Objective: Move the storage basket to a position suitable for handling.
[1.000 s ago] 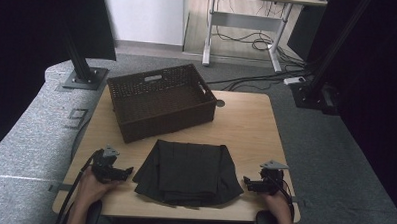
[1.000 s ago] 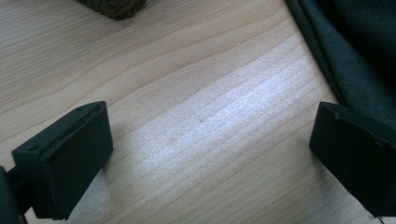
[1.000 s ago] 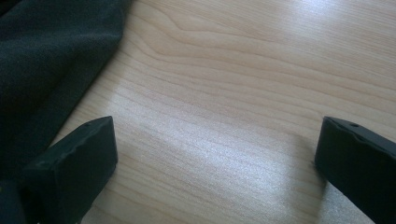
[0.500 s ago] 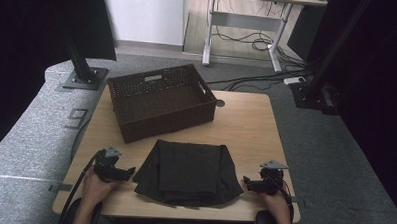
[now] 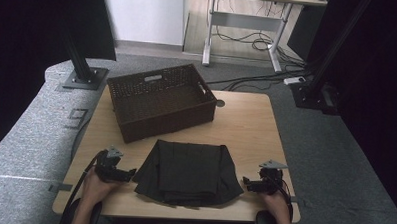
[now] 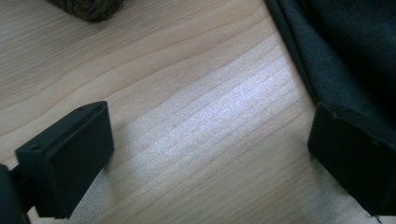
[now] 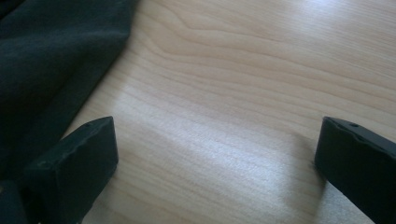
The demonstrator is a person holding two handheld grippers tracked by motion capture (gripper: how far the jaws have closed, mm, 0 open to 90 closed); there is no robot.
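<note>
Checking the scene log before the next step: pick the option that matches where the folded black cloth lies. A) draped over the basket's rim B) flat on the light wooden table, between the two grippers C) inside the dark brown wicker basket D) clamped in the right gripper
B: the folded black cloth lies flat on the light wooden table, in front of the dark brown wicker basket, with the open left gripper and open right gripper at its sides.
</note>
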